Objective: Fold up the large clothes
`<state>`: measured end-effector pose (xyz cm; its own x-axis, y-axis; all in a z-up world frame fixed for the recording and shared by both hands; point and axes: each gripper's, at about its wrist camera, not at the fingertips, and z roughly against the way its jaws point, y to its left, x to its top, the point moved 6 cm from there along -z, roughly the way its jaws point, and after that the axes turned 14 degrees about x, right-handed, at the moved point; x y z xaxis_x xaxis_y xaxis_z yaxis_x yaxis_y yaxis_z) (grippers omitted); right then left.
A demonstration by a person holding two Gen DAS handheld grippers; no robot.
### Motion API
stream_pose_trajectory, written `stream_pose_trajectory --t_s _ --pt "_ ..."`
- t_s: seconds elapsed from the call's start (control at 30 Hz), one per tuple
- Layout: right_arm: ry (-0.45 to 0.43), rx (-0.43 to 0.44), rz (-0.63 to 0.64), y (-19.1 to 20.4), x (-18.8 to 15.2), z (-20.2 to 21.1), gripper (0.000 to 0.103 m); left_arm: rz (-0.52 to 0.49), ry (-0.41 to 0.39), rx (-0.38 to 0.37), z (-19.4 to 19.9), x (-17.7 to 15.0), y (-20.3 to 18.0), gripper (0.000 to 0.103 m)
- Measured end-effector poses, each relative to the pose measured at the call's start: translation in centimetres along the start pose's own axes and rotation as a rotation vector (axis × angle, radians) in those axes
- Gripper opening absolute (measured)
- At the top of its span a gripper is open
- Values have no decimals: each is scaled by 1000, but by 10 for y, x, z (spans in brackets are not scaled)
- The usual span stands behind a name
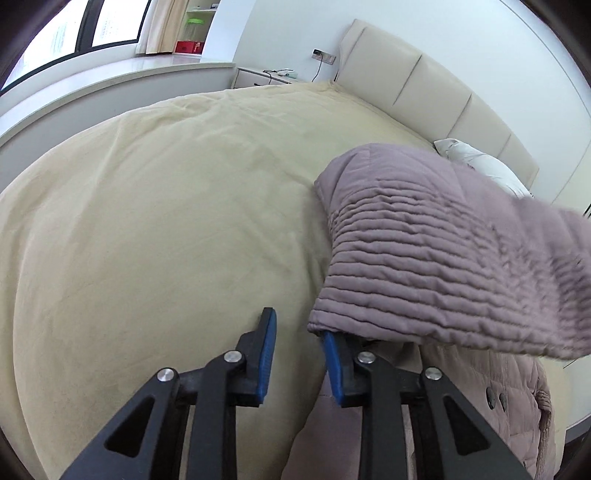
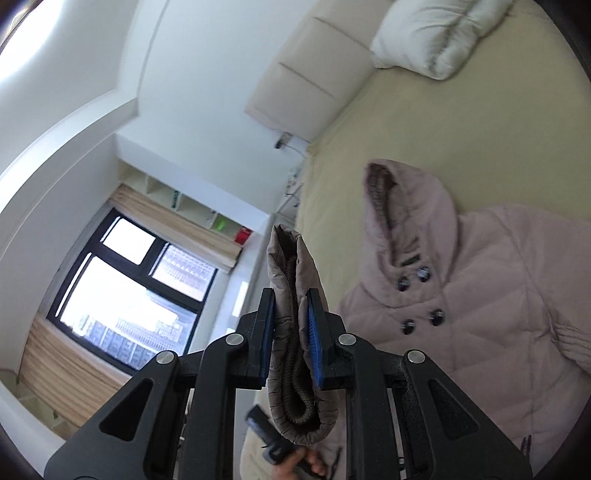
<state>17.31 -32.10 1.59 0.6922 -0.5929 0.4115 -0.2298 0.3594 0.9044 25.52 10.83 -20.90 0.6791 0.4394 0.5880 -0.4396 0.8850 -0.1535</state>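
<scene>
Bedroom, mid-fold: a mauve quilted hooded coat lies front-up on the bed, hood toward the headboard, buttons showing.

Right claw is clamped tight on the cuff end of a sleeve: both blue pads press the folded quilted fabric w/ its knit inner cuff, which sticks out above the fingertips and sags below them. The sleeve is lifted clear of the bed, left of the coat body in the right wrist view.

Left claw has its jaws part closed, w/ a clear gap between the blue pads and only bedsheet showing thru that gap. No fabric is gripped. The raised sleeve hangs blurred just right of the claw, its lower hem draped over the tip of the right-hand finger; the left-hand finger stands free. The coat body lies under and right of the claw, near the bed's right edge.

Room to move: broad bare sheet stretches left and fwd of the left claw to the far bed edge by the window ledge. A white pillow sits by the headboard, well apart from the coat. In the right wrist view a person's hand shows at the bottom edge.
</scene>
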Motion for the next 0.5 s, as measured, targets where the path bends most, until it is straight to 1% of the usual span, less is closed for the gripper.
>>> stream_pose_trajectory --t_s 0.07,0.17,0.23,0.27,0.3,0.33,0.4,0.43,0.5 --pt "-8 -73 -77 -67 -5 0 16 -19 -8 15 -1 -1 -3 29" --pt "9 -222 -166 -163 -22 -1 16 -30 -9 30 3 0 4 29" --pt "27 -285 -247 -220 -38 0 16 -39 -3 37 7 -2 9 29" --pt "17 -329 -272 -245 -45 5 16 -46 11 39 11 -6 10 29" --pt "7 -351 -289 -263 -51 10 16 -51 28 30 10 -8 14 30" --pt "-10 -338 -315 -278 -57 16 16 -51 41 15 16 -13 18 31" --pt "-38 -281 -346 -291 -61 24 16 -32 59 5 34 -24 29 33" --pt "-40 -275 -342 -294 -61 26 16 -26 45 -5 45 -26 31 33" --pt "-24 -307 -301 -295 -58 27 16 -53 -29 -14 66 -17 28 33"
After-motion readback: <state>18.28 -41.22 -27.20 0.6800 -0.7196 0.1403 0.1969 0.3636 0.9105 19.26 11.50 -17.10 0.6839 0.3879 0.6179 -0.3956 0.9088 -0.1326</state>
